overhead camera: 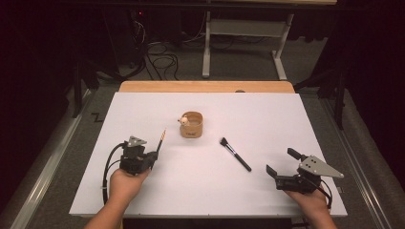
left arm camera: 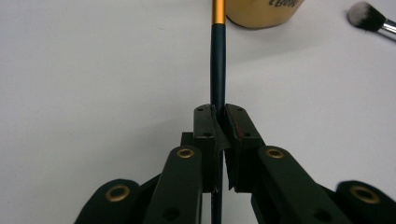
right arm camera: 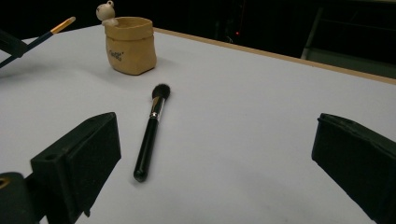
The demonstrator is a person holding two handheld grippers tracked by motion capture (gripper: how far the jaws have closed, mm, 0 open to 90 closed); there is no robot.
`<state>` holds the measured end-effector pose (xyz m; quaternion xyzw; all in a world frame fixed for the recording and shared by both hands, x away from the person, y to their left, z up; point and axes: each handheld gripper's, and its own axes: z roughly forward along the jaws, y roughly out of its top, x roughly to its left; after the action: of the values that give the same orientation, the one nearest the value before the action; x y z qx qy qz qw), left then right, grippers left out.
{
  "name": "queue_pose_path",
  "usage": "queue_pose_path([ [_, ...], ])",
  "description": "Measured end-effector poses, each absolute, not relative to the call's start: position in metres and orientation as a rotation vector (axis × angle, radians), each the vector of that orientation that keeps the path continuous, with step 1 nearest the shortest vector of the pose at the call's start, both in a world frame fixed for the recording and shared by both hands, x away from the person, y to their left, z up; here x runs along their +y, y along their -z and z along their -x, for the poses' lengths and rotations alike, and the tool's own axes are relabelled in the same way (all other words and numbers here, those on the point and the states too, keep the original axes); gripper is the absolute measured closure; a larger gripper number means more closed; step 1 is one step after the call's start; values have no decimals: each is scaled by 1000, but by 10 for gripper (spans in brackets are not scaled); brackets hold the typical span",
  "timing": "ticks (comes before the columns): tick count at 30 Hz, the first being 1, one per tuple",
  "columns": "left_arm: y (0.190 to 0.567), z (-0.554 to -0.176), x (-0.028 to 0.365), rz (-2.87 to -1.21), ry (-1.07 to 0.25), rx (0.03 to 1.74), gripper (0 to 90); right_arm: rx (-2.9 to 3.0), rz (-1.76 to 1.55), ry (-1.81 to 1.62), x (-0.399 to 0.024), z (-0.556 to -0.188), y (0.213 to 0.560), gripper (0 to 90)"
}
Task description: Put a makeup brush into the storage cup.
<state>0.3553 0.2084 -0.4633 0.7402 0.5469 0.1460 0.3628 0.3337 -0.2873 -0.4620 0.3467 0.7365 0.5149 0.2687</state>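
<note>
Beyond the clamped pencil (left arm camera: 218, 56) stands a tan cup (overhead camera: 192, 125), brush (overhead camera: 235, 153) beside.

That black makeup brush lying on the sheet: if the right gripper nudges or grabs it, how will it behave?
The makeup brush has a round, smooth handle lying flat, so a sideways nudge would probably roll it. It looks stiff and light; only the bristle tip should give. The glossy handle may slip, so the open right gripper should probably close across its middle.

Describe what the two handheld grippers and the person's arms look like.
Both are black two-jaw tools. The left gripper carries a small grey three-cornered plate on top and trails a looping black cable; in the left gripper view, brass-coloured rivets dot its linkage arms. The right gripper carries a larger grey triangular plate with small holes and a dark cable behind it. The forearms are bare, with no sleeves in view.
</note>
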Motion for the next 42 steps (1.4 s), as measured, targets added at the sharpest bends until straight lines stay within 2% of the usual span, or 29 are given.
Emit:
queue_pose_path([
  [8, 480, -350, 215, -1798, -427, 1431, 840, 1983, -900, -1380, -285, -332, 463, 22],
  [16, 480, -351, 211, -1752, -508, 1378, 840, 1957, -865, -1393, -286, -329, 461, 21],
  [27, 479, -336, 226, -1614, -560, 1315, 839, 1986, -845, -1372, -280, -330, 467, 24],
  [42, 480, -329, 231, -1570, -605, 1245, 839, 1978, -849, -1395, -280, -327, 465, 23],
])
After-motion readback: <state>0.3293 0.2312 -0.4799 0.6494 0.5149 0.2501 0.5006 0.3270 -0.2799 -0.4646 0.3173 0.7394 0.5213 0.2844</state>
